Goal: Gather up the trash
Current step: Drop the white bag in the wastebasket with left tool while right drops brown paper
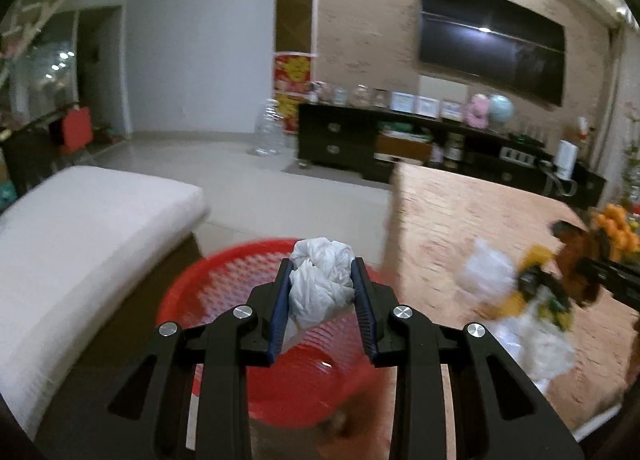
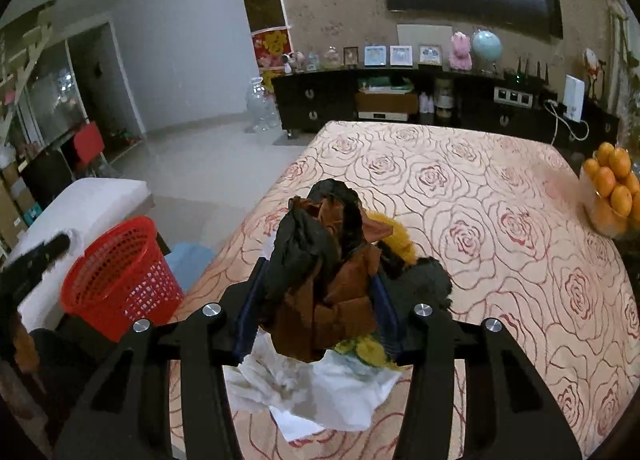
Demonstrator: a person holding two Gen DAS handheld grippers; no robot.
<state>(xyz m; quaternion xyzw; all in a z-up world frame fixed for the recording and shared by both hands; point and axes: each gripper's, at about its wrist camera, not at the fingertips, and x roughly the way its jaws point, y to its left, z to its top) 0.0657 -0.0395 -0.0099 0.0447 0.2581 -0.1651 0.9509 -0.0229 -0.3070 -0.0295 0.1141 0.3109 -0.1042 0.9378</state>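
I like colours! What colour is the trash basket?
Red, the basket shows best in the right wrist view.

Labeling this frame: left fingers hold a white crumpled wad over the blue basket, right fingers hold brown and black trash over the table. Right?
One error: the basket is red, not blue, as the left wrist view shows. The rest stands: the left gripper holds the white wad over it, and the right gripper holds the brown and black trash over the table.
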